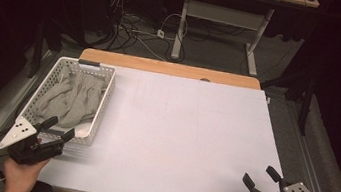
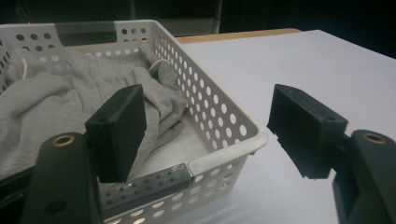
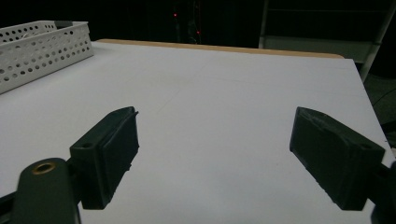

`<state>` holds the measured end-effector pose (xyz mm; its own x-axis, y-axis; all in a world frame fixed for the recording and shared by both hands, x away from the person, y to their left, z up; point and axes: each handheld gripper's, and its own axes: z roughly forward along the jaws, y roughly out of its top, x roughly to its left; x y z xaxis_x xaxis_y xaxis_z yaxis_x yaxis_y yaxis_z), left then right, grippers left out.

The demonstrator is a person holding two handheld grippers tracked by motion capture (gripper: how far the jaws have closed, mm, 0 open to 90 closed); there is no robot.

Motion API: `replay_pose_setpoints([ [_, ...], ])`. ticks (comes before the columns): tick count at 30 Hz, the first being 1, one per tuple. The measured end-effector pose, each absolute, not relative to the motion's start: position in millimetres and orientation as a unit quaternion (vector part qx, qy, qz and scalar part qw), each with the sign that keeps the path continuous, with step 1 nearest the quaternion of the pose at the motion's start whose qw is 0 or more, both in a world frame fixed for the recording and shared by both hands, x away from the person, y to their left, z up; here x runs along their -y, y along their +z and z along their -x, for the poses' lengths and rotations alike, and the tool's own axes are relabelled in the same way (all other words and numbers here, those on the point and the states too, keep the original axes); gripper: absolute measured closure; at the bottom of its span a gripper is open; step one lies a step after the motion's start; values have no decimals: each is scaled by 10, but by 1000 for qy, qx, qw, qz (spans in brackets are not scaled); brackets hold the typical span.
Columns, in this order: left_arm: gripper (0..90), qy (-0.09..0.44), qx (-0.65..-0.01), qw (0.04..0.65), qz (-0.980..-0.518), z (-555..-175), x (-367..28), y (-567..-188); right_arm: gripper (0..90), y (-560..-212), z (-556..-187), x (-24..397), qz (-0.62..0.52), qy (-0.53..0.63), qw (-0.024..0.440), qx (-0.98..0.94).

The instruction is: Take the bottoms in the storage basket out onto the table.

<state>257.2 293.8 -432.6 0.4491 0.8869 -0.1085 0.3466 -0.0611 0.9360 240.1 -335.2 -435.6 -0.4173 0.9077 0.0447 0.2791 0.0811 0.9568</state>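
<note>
Basket (image 1: pixel 100 97) is the landmark: white perforated plastic, sitting at the left edge of the white table sheet (image 1: pixel 189 129), with a crumpled grey garment (image 1: pixel 69 99) inside it, looks like sweatpants, a pale drawstring showing in the left gripper view. Garment lies fully within the basket walls, bunched toward the far and left side, bare basket floor visible at the near right corner. Left gripper (image 1: pixel 60 129) hovers at the basket's near rim, jaws apart and nothing between them; in its own view one jaw sits over the basket interior and the other outside the near right corner, so it straddles that corner. My read: it's staged there to go in for the cloth, jaws pre-opened wide enough to take a fold. Right of the basket the sheet is bare, likely kept free as the work area for laying the garment out. Right gripper (image 1: pixel 260 176) is well apart from the basket, at the near right corner of the sheet, jaws also spread wide and holding nothing, pointed back toward the basket side. Probably parked to take a second hold once the cloth is out.
</note>
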Motion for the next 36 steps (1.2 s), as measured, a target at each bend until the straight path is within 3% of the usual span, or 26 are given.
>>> replay_pose_setpoints([
  [36,266,264,-427,527,-686,-2734,-2756,-4151,162,-4393,-2473,3327,-439,495,291,-691],
])
